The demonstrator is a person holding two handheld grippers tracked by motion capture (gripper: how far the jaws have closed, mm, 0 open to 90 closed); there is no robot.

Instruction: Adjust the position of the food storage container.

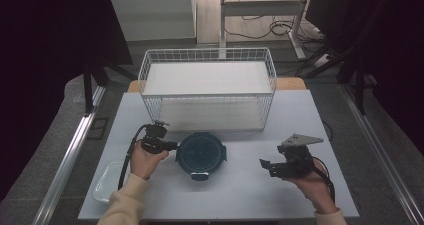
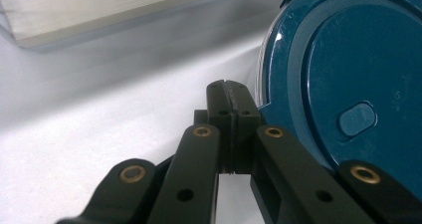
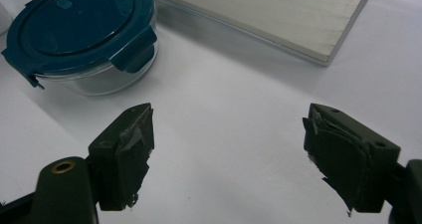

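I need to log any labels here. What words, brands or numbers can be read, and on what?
None can be read.
Teal lid of the round container: small raised marks beside its oval tab, too blurred to read.
Wire basket, table and clear tray: no text visible.

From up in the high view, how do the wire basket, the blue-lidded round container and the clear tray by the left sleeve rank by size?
1. Wire basket, by far the largest.
2. Round container.
3. Clear tray, which looks smallest, though the sleeve and cable hide part of it, so its place below the container is unsure.
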